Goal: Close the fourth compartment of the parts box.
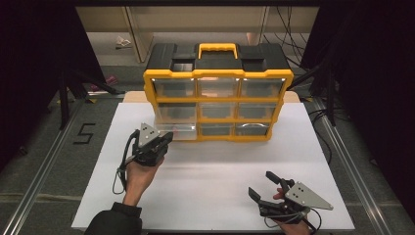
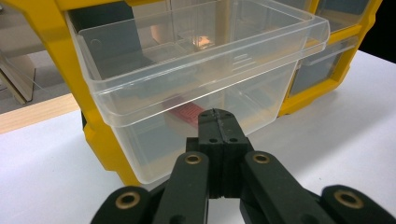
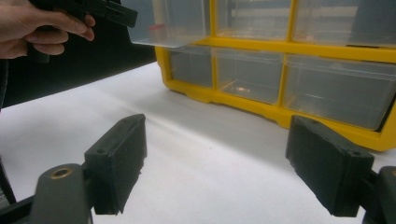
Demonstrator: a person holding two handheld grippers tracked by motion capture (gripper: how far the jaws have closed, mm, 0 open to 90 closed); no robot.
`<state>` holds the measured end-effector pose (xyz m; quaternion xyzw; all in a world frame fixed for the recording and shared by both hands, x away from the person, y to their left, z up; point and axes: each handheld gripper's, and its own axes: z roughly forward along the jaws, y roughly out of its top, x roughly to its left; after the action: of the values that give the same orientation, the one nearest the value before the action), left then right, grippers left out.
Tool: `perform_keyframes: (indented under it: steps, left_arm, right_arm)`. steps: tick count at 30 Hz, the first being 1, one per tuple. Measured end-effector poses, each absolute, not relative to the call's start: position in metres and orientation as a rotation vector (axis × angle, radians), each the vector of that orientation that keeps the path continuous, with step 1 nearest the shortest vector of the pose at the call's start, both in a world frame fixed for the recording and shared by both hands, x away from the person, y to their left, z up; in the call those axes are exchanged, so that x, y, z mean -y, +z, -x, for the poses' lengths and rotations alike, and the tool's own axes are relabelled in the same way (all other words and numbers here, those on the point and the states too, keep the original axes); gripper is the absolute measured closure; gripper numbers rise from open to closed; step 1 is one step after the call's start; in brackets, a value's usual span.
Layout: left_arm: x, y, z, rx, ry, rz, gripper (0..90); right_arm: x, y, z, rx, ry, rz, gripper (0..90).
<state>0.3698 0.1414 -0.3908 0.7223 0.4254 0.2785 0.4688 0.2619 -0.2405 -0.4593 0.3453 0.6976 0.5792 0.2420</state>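
Your left gripper (image 1: 164, 140) has its jaws pressed fully together with nothing between them, tips just at the front wall of the clear plastic drawer (image 2: 196, 93) that stands pulled out of the bottom-left slot of the yellow organizer (image 1: 218, 100), at about 10 o'clock on the white table (image 1: 215, 171). You look to be mid-way through working that drawer; next, either nudge it home squarely or spread the jaws to take its lip. Your right gripper (image 1: 266, 188) rests at 5 o'clock, jaws wide and empty, palm low on the table.
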Motion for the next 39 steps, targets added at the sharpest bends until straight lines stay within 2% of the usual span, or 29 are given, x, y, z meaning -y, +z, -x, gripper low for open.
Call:
perform_keyframes:
  steps: [39]
  left_arm:
    - [-0.1375,-0.3930,-0.3793,-1.052,0.697,-1.758,89.7]
  right_arm:
    - [0.2401,-0.4593,-0.2618,-1.913,1.577,-0.941,21.2]
